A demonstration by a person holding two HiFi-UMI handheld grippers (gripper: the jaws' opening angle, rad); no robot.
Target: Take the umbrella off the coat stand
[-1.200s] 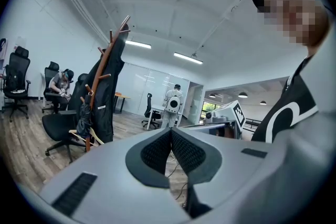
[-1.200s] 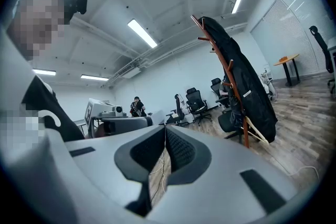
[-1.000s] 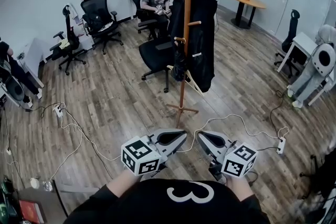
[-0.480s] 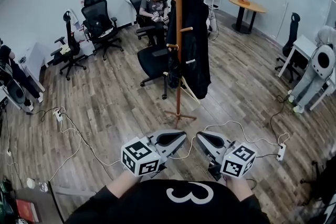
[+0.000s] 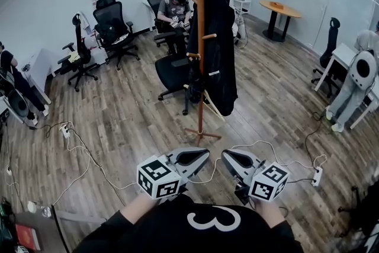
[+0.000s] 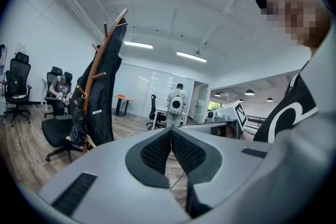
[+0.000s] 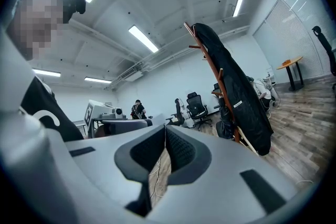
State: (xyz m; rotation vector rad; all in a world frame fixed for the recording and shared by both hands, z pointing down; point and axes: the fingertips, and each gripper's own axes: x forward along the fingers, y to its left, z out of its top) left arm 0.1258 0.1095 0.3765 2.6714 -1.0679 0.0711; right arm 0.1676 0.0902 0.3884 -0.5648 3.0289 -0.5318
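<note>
Brown coat stand [image 5: 199, 71], black coat [image 5: 222, 50], grey wood-grain floor [image 5: 127, 121], orange table [image 5: 279, 7]

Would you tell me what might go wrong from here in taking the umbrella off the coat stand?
White cables trail over the wood floor between the person and the slim wooden coat stand; a foot could catch one.
The dark folded umbrella hangs close against a long black coat on that stand; pulling it might drag the coat or tip the stand.
The left gripper and right gripper are both shut, so a late opening could knock the umbrella.
</note>
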